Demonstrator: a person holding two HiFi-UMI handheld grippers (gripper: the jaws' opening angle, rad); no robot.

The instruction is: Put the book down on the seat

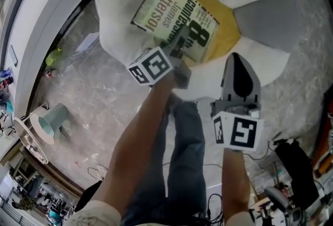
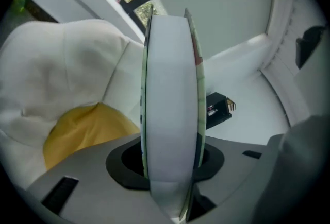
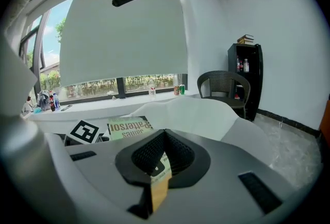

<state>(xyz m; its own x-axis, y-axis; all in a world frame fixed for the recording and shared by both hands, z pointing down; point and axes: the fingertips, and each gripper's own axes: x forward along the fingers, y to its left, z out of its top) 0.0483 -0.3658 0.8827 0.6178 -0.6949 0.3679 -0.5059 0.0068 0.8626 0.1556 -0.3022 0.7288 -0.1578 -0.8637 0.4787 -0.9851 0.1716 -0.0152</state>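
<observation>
Firmly, left gripper (image 1: 182,44) pinching book (image 1: 165,12) edge, over seat (image 1: 118,20), right gripper (image 1: 237,63) closed alongside.

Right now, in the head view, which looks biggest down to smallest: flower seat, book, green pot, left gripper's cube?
1. white flower seat
2. book
3. green pot and the marker cube on the left gripper look about alike; the cube is nearer the camera, so I won't rank them.
</observation>
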